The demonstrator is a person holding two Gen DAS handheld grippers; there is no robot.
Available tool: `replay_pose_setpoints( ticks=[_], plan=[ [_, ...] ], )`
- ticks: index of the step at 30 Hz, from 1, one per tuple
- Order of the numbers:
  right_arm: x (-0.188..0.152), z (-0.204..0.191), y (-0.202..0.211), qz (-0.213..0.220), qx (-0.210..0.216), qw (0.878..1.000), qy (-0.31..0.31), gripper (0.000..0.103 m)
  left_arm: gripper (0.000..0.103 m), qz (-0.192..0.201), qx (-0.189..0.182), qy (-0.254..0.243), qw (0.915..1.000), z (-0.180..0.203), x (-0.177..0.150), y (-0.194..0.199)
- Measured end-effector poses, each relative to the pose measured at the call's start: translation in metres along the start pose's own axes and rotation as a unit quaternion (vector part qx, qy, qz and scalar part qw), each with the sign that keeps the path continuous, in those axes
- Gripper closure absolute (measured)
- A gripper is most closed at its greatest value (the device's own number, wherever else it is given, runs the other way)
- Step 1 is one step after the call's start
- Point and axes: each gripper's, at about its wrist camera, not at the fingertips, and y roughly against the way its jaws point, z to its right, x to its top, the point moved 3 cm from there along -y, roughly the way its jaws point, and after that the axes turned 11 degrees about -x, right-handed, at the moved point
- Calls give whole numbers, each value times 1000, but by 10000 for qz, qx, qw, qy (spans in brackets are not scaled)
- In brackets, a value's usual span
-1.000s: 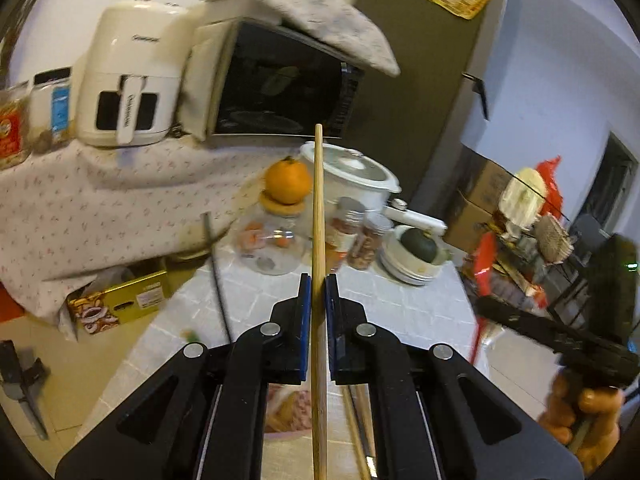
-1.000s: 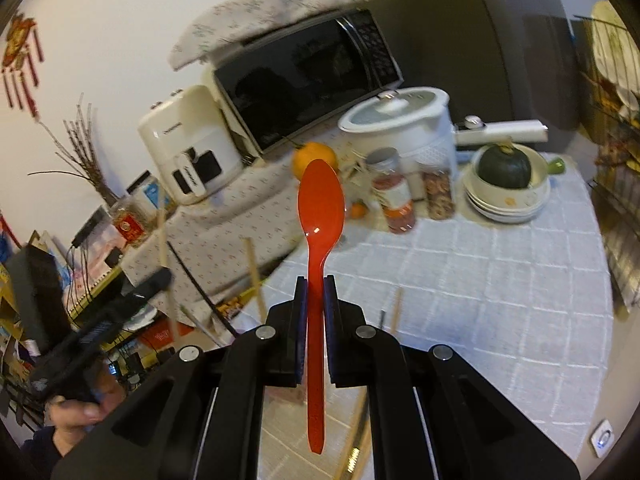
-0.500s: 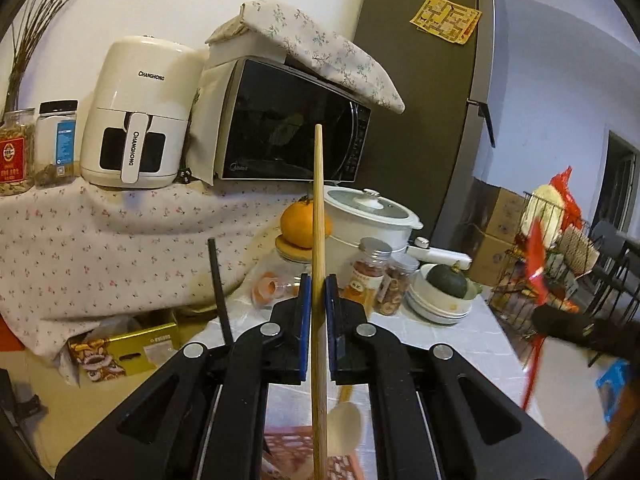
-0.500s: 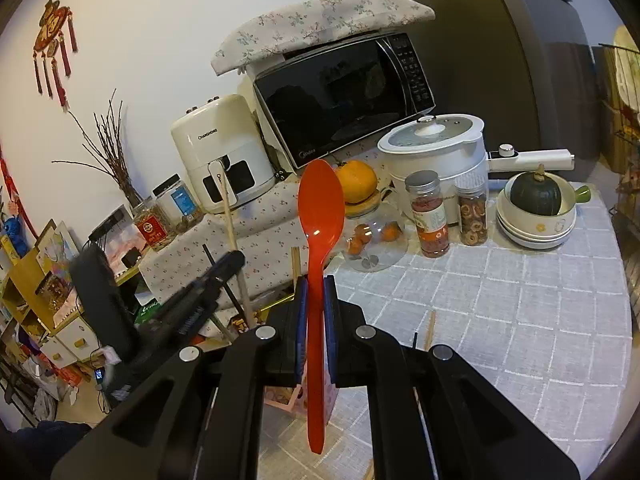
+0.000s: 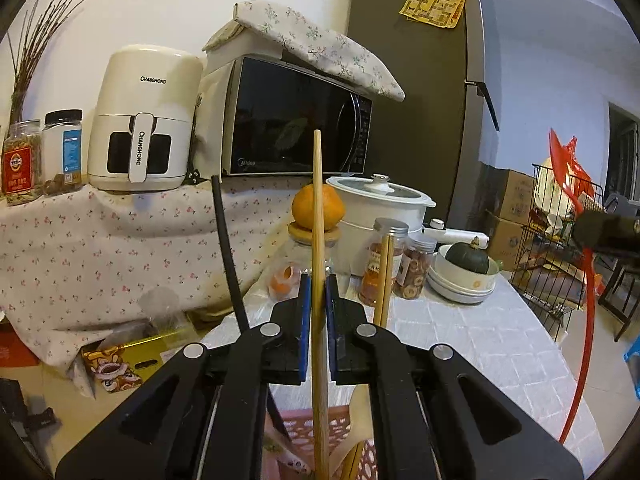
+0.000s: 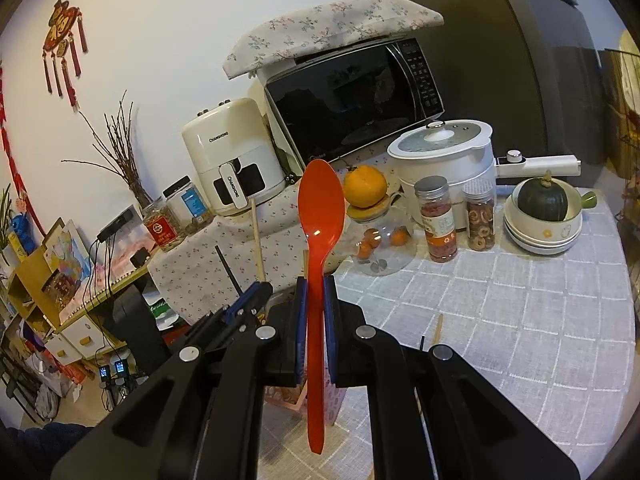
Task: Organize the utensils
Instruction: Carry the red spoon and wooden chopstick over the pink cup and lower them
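My left gripper (image 5: 316, 292) is shut on a wooden chopstick (image 5: 317, 208) held upright above a pink perforated utensil basket (image 5: 308, 424). A second wooden chopstick (image 5: 385, 276) and a black chopstick (image 5: 226, 252) stand up from the basket. My right gripper (image 6: 316, 296) is shut on a red plastic spoon (image 6: 320, 216), bowl up, above the same pink basket (image 6: 280, 394). The left gripper (image 6: 248, 300) with its chopstick (image 6: 257, 236) shows just left of it. The red spoon (image 5: 576, 216) also shows at the right of the left wrist view.
A checked tablecloth (image 6: 500, 300) covers the table. At its back stand a glass jar with an orange (image 6: 366, 188) on top, two spice jars (image 6: 438, 220), a white cooker (image 6: 444, 156), stacked bowls with a squash (image 6: 542, 204), a microwave (image 6: 352, 100) and an air fryer (image 6: 232, 160).
Both grippers have come closer together over the pink basket. The views have tilted up and level. Each still holds its utensil.
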Motion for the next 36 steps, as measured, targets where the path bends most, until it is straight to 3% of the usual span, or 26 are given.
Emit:
replay_pose_setpoints(
  ticks=[4,12,16,17,18,20,22,26,30,36],
  plan=[
    [0,-1,1,12,17,10000,22,95,97,-63,30,202,9998,-3,-4,10],
    [-6,-8,-1,-41,34,9998,179,95,97,-411,12,15,9992,7,-9,21],
    [-10,-13,-4,-81,37,9996,268,95,96,-1000,-128,86,9949,12,-13,28],
    [-12,-14,-6,-96,28,9995,289,95,90,-1203,-180,52,9926,14,-15,28],
    [-14,-16,-8,-112,15,9994,314,95,76,-1478,-207,5,9888,16,-16,28],
    [-19,-19,-11,-143,-8,9993,349,95,58,-1772,-137,83,9840,13,-15,31],
    [-22,-24,-14,-117,-78,9990,428,95,59,-1900,-96,375,9810,7,-5,40],
    [-19,-31,-17,102,-165,9995,246,95,38,-2304,54,1096,9669,-10,17,58],
    [-17,-46,-25,519,-298,9982,69,95,37,-2430,119,1655,9557,-29,24,63],
    [-25,-65,-58,1009,-714,9923,71,95,37,-2554,31,2006,9458,-40,28,65]
  ],
)
